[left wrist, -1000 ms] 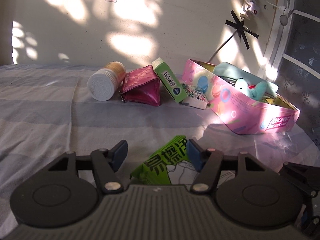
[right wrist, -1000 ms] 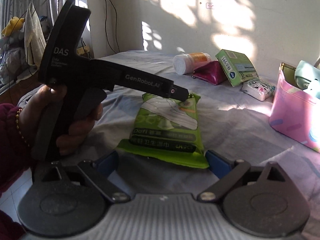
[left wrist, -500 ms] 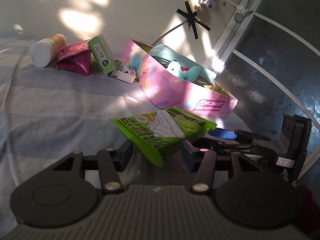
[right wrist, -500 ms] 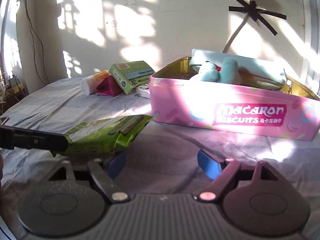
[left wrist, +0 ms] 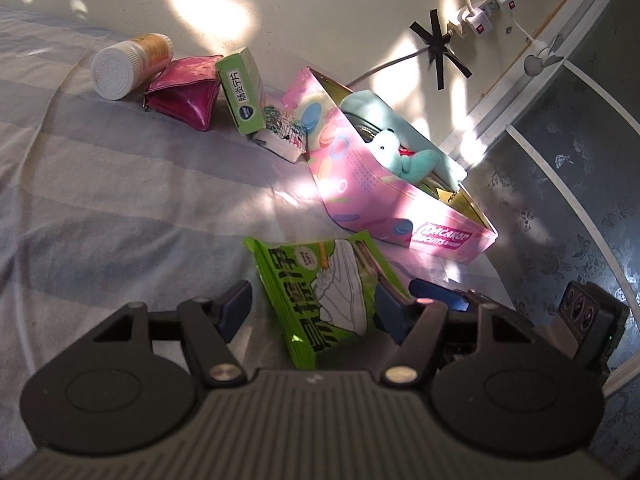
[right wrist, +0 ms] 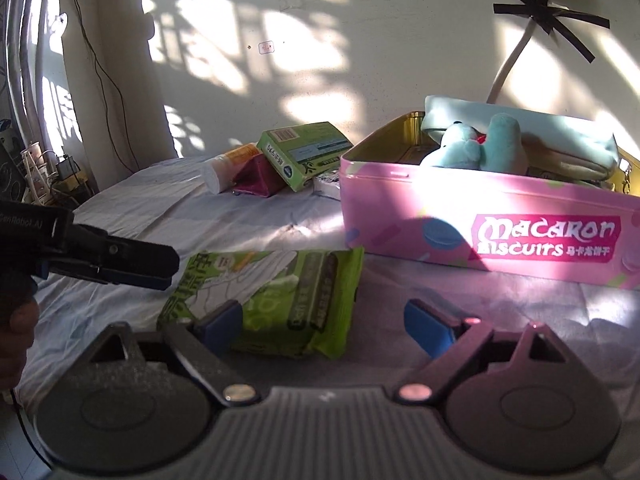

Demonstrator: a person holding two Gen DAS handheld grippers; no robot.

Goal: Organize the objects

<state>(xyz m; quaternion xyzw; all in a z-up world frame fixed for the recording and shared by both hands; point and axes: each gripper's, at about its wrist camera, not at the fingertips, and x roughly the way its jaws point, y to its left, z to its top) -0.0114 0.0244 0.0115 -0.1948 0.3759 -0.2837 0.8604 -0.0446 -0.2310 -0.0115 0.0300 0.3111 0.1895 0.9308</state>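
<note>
A green wet-wipe pack [left wrist: 324,292] lies between the fingers of my left gripper [left wrist: 312,308], whose jaws stand apart around it; it lies on the bed sheet just in front of the pink Macaron Biscuits tin [left wrist: 376,200]. In the right wrist view the pack [right wrist: 276,292] lies before the tin [right wrist: 480,216], with my left gripper's fingers [right wrist: 132,264] beside its left end, jaws apart. My right gripper [right wrist: 320,320] is open and empty, just in front of the pack. A teal plush bear [right wrist: 464,148] and a teal pouch [right wrist: 560,136] sit in the tin.
A white-capped bottle [left wrist: 120,68], a magenta purse [left wrist: 184,92], a green box [left wrist: 244,88] and a small tissue pack [left wrist: 284,136] lie in a row by the wall. A taped cable and power strip [left wrist: 480,12] hang on the wall. The bed edge is at the right.
The green pack moved from the near sheet toward the pink tin, carried by my left gripper, and now lies on the sheet with the left jaws apart. My right gripper swung toward the tin.
</note>
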